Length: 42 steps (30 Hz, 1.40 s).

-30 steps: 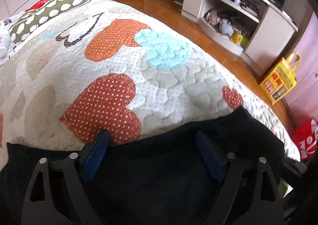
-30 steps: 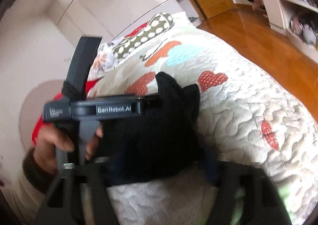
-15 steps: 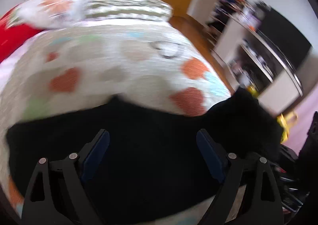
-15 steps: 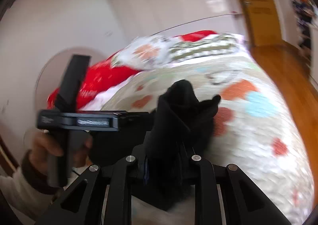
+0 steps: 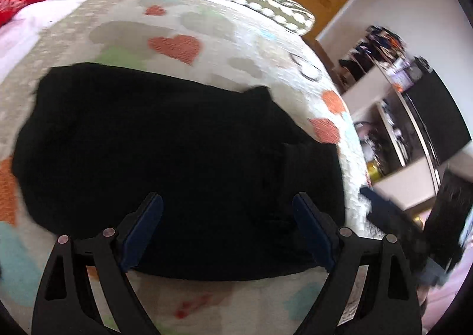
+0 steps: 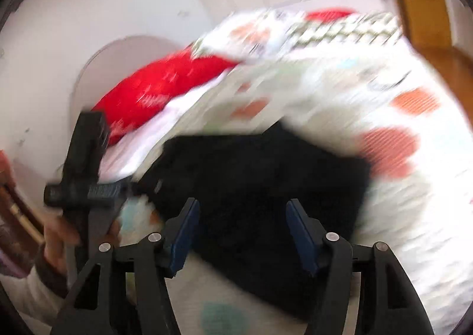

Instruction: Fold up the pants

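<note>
Quilted heart bedspread (image 5: 183,45) | black pants (image 5: 177,139) lumpy | L gripper (image 5: 227,228) wide, empty | R gripper (image 6: 241,234) opening, empty

Right wrist view smeared by motion: pillows (image 6: 310,30) at the bed's head were streaks, quilt (image 6: 414,216) hearts mere blotches. Lettering on the left gripper (image 6: 88,190) unreadable there. Person's hand (image 6: 59,234) and sleeve (image 6: 26,287) ran off the left edge. Black pants (image 5: 165,154) showed no seam or fold line, only a dark mass; near edge hidden behind the fingers (image 5: 142,225). Shelf clutter (image 5: 381,139) too blurred to name. Right gripper (image 5: 393,216) partly seen, blurred, at the frame's right.
</note>
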{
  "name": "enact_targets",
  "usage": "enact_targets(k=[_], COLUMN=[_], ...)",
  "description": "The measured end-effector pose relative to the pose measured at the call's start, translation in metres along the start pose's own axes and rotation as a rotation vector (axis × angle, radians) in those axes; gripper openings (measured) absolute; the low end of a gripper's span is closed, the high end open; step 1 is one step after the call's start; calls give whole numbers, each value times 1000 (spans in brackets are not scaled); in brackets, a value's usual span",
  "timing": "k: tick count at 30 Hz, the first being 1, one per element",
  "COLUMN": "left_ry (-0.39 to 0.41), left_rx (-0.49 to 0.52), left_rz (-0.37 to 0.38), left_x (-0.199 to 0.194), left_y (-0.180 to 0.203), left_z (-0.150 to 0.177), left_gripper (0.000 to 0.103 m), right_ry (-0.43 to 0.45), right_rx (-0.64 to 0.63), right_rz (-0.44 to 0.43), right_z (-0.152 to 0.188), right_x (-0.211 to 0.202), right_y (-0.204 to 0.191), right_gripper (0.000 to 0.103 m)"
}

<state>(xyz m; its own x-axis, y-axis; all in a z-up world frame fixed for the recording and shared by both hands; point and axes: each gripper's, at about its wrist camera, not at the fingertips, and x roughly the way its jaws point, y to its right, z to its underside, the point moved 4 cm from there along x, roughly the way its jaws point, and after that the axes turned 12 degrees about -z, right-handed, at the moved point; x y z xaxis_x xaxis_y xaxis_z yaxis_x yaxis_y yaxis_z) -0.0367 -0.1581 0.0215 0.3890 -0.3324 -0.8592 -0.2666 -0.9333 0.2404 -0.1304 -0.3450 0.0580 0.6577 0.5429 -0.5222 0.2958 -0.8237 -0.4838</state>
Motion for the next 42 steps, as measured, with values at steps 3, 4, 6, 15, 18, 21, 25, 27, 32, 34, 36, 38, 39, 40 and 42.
enact_targets(k=[3,4,6,15,18,21,25,27,32,34,36,38,39,40,42], left_ry=[-23,-31,-29,26,22,33,36,37,41,52,53,58,65,73,90], left_rx=[24,37,74,119,131,131,114,114,91,85,80,67,60,56,43], left_rz=[-8,-25,-92,-227,-237,-237,-228,-235,-217,-219,-226,-232,-241,-250,-276], left_x=[11,17,27,30,31,30,31,30,16,10,7,1,-4,-8,-16], left_y=[18,24,34,22,20,20,20,22,19,17,15,9,5,1,-8], left_z=[3,5,7,8,6,8,7,7,11,13,16,18,19,19,20], left_gripper=[90,90,90,90,90,90,90,90,90,90,90,90,90,90,90], right_ry=[-20,-41,-100,-160,-179,-209,-243,-222,-199,-178,-163,-158,-169,-179,-200], right_rx=[-23,-31,-58,-67,-89,-117,-156,-110,-134,-167,-184,-215,-228,-221,-182], right_rz=[107,110,130,181,193,219,266,247,241,243,236,248,253,249,223], right_z=[-11,-13,-14,-8,-1,25,74,77,49,34,22,10,4,1,-5], right_x=[2,12,36,76,54,32,17,8,-5,0,11,31,46,55,79], right_y=[22,28,36,60,51,34,23,24,15,9,8,8,11,14,24], right_gripper=[51,39,29,30,32,42,45,44,49,50,50,49,49,49,49])
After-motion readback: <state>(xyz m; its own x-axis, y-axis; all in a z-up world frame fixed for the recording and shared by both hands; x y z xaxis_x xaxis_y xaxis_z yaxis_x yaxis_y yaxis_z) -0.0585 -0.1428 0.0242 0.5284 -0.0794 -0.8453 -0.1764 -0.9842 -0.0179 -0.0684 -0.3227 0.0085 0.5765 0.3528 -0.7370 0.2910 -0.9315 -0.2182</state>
